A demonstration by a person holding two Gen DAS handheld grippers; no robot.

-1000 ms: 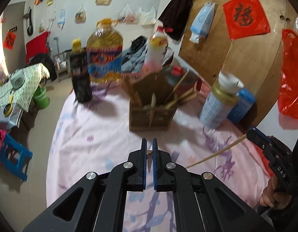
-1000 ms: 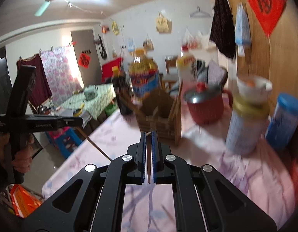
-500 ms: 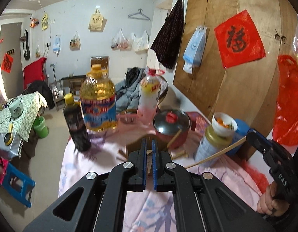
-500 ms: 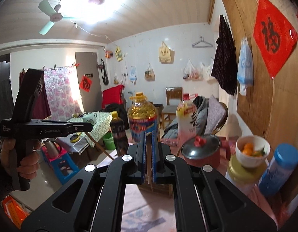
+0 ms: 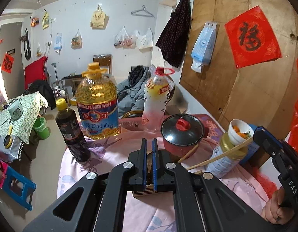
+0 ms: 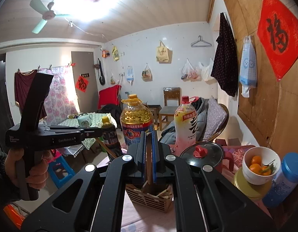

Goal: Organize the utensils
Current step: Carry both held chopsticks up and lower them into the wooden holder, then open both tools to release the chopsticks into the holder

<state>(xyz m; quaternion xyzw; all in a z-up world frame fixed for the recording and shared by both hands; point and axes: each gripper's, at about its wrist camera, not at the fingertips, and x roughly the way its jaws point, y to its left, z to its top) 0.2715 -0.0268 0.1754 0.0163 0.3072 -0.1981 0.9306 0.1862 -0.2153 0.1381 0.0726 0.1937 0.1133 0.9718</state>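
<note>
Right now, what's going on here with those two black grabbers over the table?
A person is sorting chopsticks into a wooden utensil holder on the pink-clothed table. The right gripper is shut on a chopstick, held upright with its lower end at the holder's opening. The left gripper is shut on a second chopstick, off to the side above the table. More sticks already sit in the holder.

Blown-out ceiling light [image 6: 77,2] glare (right view), sharp focus, fisheye-bent dark corners
</note>
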